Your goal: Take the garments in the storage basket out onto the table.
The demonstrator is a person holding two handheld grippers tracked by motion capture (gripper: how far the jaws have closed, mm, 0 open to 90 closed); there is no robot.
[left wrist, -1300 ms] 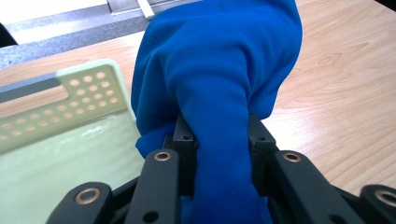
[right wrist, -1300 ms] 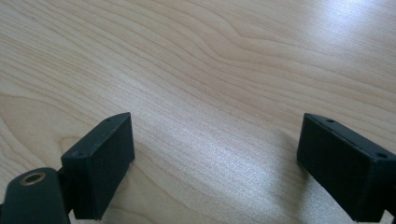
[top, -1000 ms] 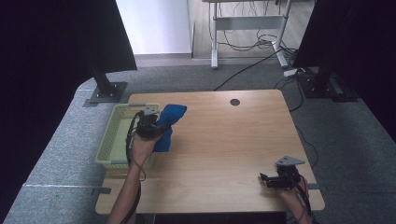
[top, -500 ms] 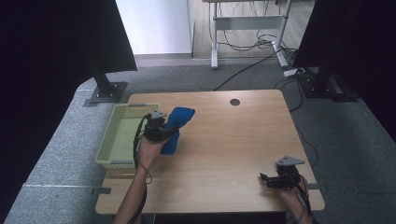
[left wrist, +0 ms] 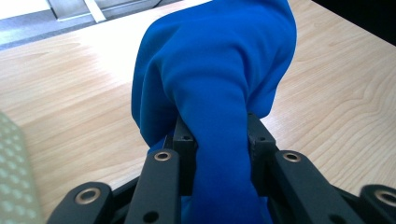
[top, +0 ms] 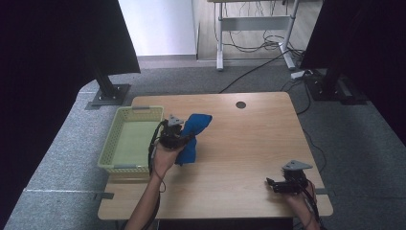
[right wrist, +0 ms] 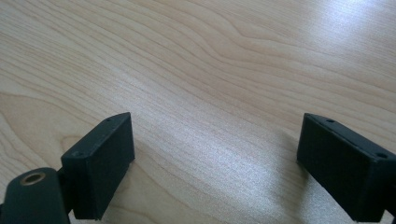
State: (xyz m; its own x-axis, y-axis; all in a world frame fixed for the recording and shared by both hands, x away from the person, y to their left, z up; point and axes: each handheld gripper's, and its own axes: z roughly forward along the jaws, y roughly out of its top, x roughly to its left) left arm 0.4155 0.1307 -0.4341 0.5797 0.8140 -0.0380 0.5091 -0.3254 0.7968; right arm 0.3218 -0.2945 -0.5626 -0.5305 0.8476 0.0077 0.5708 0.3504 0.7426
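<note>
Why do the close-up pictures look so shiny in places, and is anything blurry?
Right gripper view: pale glare streaks the wooden table, and soft shadows lie beside the open right tool. Left gripper view: the blue cloth is sharp, while the basket edge is blurred. High view: evenly lit table, dark curtains at both sides.

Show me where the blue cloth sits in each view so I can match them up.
High view: blue cloth left of centre, beside the yellow basket, in the left gripper.
Left gripper view: centre, bunched between the jaws.
Right gripper view: bare wood ahead of the open right gripper.
Shared landmark: the wooden table.
</note>
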